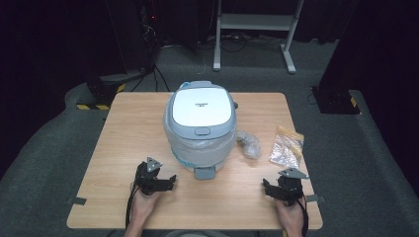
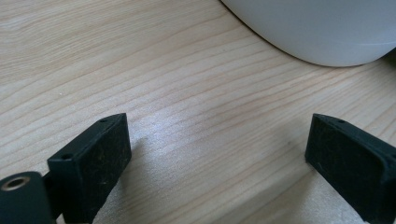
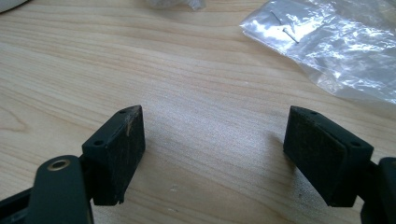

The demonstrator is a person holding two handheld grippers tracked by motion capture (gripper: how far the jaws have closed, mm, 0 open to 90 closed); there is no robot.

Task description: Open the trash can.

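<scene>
A white and grey rice cooker (image 1: 200, 123) with its lid down stands in the middle of the wooden table (image 1: 128, 143). My left gripper (image 1: 171, 180) rests on the table just left of the cooker's front, open, with bare wood between its jaws. The cooker's white base (image 2: 322, 32) fills the top right of the left gripper view, beyond my left gripper (image 2: 217, 154). My right gripper (image 1: 265, 186) lies near the front right corner, open and empty. In the right gripper view my right gripper (image 3: 212, 149) points toward a clear plastic bag (image 3: 336, 46).
A crumpled clear plastic wrap (image 1: 248, 143) lies right of the cooker. A clear bag with yellowish contents (image 1: 286, 147) sits farther right. A small grey part (image 1: 204, 173) lies at the cooker's front. Beyond the table stand a metal frame (image 1: 254, 29) and cables on the floor.
</scene>
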